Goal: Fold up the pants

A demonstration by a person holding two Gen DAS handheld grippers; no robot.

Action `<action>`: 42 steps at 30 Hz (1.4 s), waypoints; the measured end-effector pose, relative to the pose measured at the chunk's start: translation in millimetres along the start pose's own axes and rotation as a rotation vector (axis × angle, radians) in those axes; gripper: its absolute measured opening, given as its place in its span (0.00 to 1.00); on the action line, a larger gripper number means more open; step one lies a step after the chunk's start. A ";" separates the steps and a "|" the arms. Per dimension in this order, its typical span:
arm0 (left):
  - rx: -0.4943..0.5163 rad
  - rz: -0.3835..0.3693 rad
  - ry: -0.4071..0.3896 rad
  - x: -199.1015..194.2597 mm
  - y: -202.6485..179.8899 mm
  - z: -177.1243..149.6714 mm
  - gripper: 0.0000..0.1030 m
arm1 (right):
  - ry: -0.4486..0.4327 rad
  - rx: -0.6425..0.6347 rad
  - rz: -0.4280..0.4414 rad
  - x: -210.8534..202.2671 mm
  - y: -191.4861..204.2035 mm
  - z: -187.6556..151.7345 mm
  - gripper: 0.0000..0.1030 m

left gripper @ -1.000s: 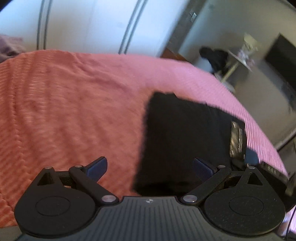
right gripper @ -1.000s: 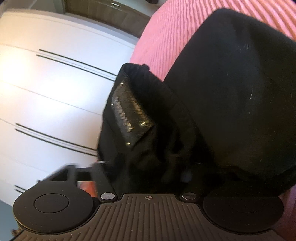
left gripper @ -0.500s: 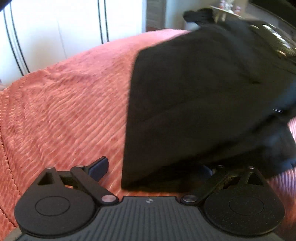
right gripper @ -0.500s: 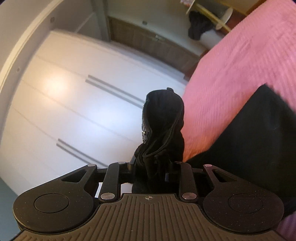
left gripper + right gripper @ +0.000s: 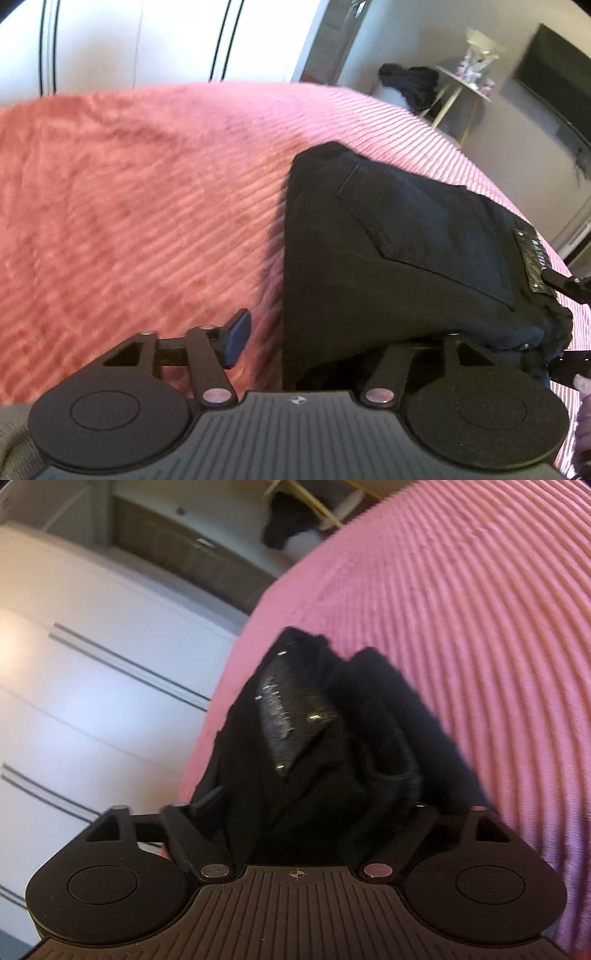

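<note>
Since last frame, pants (image 5: pixel 399 258) have dropped folded onto the pink bedspread (image 5: pixel 129 203), near right.
Right tongs (image 5: pixel 306 805) opening to release the waistband; left tongs (image 5: pixel 332 332) closing astride the near fold, no pinch yet, to square it.

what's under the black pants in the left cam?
The pink bedspread lies under the pants; it shows all around them. The left gripper's right finger is hidden beneath the near edge as the jaws close. Anything else under the fabric is covered.

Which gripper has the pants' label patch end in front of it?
The right gripper: the shiny label patch sits just ahead of its opening jaws. The left gripper, jaws closing, faces the plain folded edge of the pants.
</note>
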State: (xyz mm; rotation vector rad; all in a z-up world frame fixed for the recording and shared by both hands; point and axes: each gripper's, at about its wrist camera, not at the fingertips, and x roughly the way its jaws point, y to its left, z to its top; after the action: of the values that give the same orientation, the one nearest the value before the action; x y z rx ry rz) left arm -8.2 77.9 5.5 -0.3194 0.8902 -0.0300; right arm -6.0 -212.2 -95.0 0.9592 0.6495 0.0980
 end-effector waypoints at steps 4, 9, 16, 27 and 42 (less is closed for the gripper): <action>0.086 0.037 0.008 6.6 -12.7 -5.9 0.77 | -0.036 -0.001 -0.012 7.4 -1.3 -2.0 0.49; 0.146 0.088 -0.028 15.4 -26.3 -8.9 0.79 | -0.131 -0.102 0.057 -26.6 9.6 -5.2 0.42; 0.137 0.056 -0.120 0.1 -24.7 -8.8 0.33 | -0.221 -0.211 0.084 -69.3 21.3 -7.6 0.41; 0.189 0.122 -0.225 -18.5 -31.4 -11.6 0.54 | -0.120 -0.259 -0.127 -57.0 12.4 -20.0 0.44; -0.002 -0.053 -0.057 -61.2 12.9 9.3 0.68 | -0.325 -0.128 -0.171 -102.2 -2.4 7.2 0.64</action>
State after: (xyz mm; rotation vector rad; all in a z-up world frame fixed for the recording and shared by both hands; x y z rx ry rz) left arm -41.1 102.3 53.7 -0.3439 0.8249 -0.0685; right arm -85.0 -255.2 -45.8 0.7709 0.4169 -0.1639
